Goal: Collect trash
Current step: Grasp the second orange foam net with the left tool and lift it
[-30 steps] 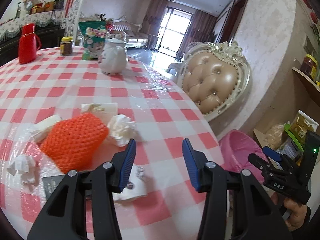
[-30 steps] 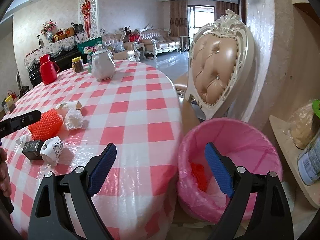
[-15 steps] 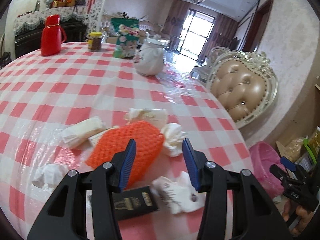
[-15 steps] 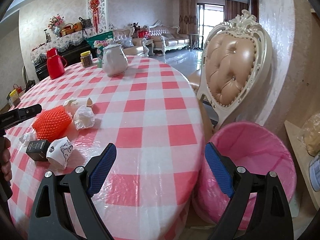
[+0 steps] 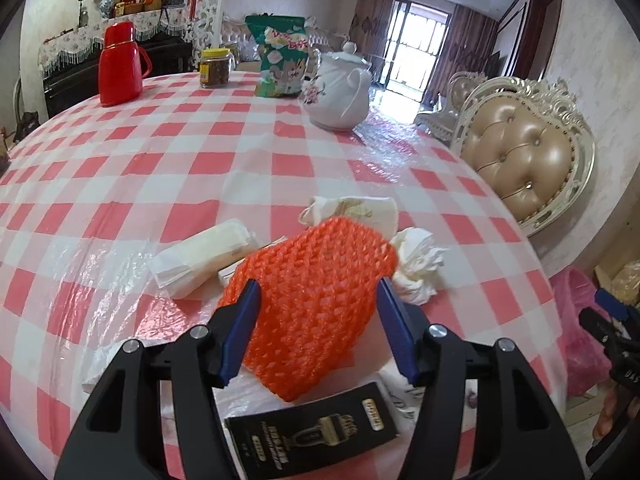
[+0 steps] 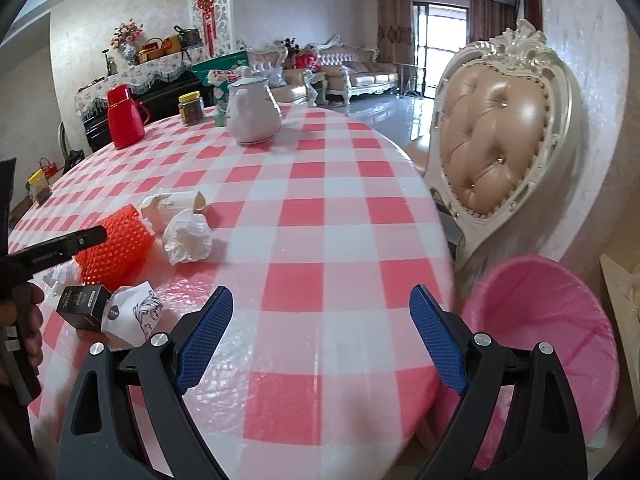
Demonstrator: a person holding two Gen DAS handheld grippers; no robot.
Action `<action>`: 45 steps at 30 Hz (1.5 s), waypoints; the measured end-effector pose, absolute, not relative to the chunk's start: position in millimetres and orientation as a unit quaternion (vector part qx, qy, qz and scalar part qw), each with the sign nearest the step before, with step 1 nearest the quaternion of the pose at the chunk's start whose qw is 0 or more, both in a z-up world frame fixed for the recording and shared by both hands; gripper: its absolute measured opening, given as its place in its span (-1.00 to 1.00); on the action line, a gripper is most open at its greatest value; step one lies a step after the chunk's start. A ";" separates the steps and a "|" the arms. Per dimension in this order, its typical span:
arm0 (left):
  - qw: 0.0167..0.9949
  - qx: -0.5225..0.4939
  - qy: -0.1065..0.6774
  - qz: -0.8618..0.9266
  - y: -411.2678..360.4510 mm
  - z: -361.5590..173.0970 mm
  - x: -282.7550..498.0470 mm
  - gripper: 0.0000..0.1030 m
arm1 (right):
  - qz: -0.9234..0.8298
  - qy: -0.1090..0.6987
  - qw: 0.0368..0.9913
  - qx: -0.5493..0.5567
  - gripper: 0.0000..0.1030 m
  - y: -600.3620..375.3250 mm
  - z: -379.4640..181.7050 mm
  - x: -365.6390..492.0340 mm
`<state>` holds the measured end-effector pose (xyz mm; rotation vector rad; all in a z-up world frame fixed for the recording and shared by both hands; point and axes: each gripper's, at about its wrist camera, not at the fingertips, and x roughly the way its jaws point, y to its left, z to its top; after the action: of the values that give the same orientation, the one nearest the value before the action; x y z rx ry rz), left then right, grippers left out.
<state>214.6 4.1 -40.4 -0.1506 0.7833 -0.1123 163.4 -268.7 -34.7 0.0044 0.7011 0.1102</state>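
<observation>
Since the earlier frame, left gripper [image 5: 318,314] has advanced from the worktop [image 5: 168,160] edge to the orange net [image 5: 316,292]; its fingers have just been opening and now straddle the net, pads seemingly not pressing. Net lies among tissues [image 5: 416,258], beside a black box [image 5: 312,432]. Right gripper [image 6: 320,338]: fingers wide apart, empty, near the pink bin [image 6: 560,320].
</observation>
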 end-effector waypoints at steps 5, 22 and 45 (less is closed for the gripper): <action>0.913 -0.063 0.399 -0.049 3.8 -50.4 221.0 0.12 | 0.064 0.346 0.936 0.001 0.64 -261.1 -38.0 172.0; 0.902 -0.064 0.424 -0.052 7.8 -58.9 225.0 -0.65 | 0.105 0.348 0.931 -0.021 0.64 -222.4 -37.4 203.6; 0.923 -0.111 0.365 -0.040 28.1 -31.6 211.7 -0.69 | 0.184 0.394 0.898 -0.068 0.64 -149.1 -55.1 261.7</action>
<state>211.7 28.1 -31.6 -0.2274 0.7496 -0.0817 261.7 -149.1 -55.1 -0.1406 0.8169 0.3810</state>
